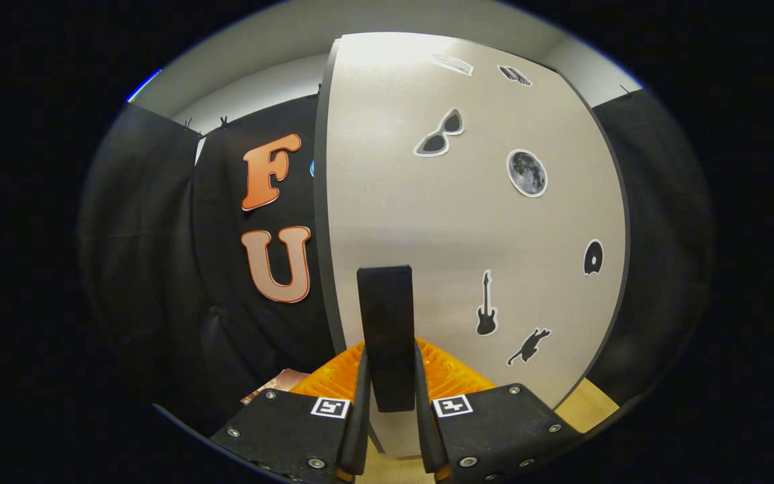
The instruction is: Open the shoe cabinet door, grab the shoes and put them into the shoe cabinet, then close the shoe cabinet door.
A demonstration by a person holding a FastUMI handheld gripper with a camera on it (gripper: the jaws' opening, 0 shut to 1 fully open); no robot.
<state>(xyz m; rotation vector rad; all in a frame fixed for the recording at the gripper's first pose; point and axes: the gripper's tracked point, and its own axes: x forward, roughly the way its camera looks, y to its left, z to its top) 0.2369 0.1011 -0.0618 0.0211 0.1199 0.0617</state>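
Gripper [390,376]: fingers closed on the dark upright handle, one finger pressing each side.
Handle [385,323]: dark rectangular bar, upright, clamped between the fingers, mounted on the door face.
Shoe cabinet door [427,202]: pale panel with dark edge, directly ahead of the fingers.
Stickers on door: sunglasses [439,133], moon [527,173], guitar [486,304], cat [528,346], disc [592,257] near the far edge.
Floor [585,405]: light wood, visible below the door.
Shoes: position cannot be told.
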